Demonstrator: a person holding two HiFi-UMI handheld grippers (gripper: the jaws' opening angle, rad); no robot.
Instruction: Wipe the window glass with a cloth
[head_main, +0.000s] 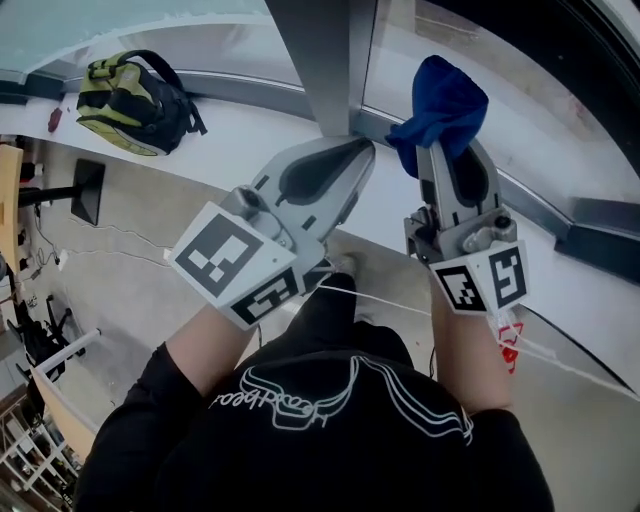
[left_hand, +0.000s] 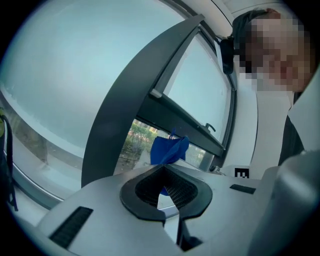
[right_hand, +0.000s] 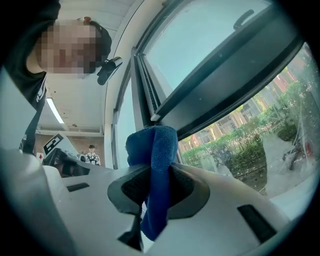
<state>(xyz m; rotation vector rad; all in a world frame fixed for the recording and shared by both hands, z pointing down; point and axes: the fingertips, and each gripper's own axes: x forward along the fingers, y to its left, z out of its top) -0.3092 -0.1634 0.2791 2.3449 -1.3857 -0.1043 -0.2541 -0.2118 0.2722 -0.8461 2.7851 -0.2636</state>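
Note:
My right gripper (head_main: 446, 150) (right_hand: 157, 186) is shut on a blue cloth (head_main: 440, 98) (right_hand: 155, 145). It holds the bunched cloth up close to the window glass (head_main: 530, 95) (right_hand: 200, 50), just right of the grey mullion (head_main: 325, 60). I cannot tell whether cloth and pane touch. Beside it on the left, my left gripper (head_main: 355, 150) (left_hand: 165, 186) has its jaws together with nothing between them, pointing at the foot of the mullion (left_hand: 130, 100). The left gripper view shows the cloth (left_hand: 169, 150) beyond its jaws, in front of a lower pane.
A yellow-green and black backpack (head_main: 130, 100) lies on the white sill (head_main: 240, 130) far left. The dark lower window frame (head_main: 590, 225) runs along the right. A window handle (right_hand: 242, 19) sits on the sash. A thin cable (head_main: 400, 300) crosses the floor below.

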